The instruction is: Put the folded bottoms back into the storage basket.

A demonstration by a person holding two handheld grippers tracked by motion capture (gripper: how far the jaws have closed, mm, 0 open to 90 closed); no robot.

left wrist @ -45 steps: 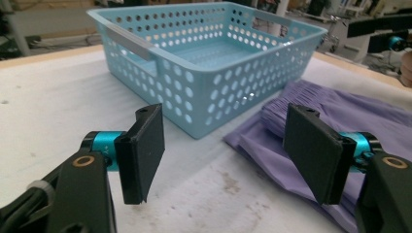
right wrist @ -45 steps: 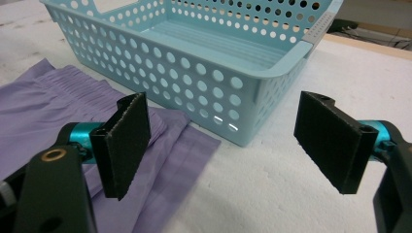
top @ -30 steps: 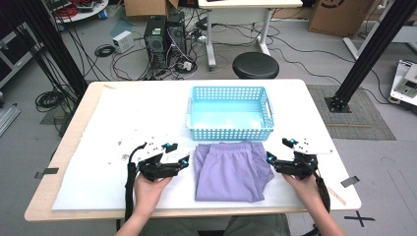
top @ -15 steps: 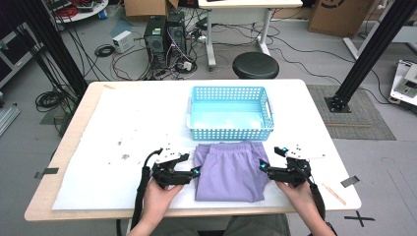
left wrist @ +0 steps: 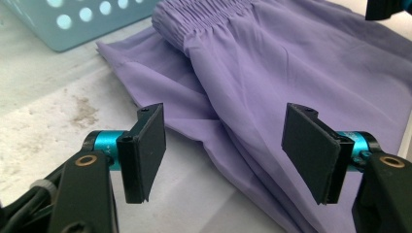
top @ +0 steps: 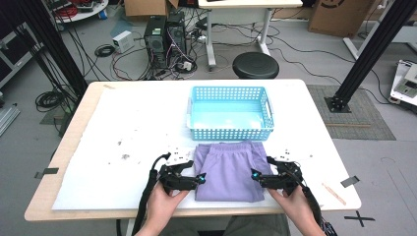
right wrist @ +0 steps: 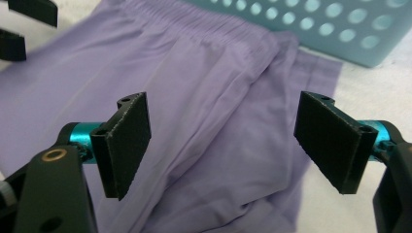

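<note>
I've brought both grippers, left (top: 200,177) and right (top: 254,174), in against the purple shorts (top: 228,169); fingers wide, nothing held, ready to pinch each side.

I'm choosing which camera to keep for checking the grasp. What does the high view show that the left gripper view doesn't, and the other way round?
High view alone: the whole table, both hands, the complete blue basket just beyond the purple shorts, and floor clutter behind.

Left gripper view alone: the left gripper up close, jaws wide apart with nothing between the pads, aimed at the shorts' side edge; the gathered waistband is clear.

Both share: the shorts, part of the basket, the stained white table cover, and the right gripper.
</note>
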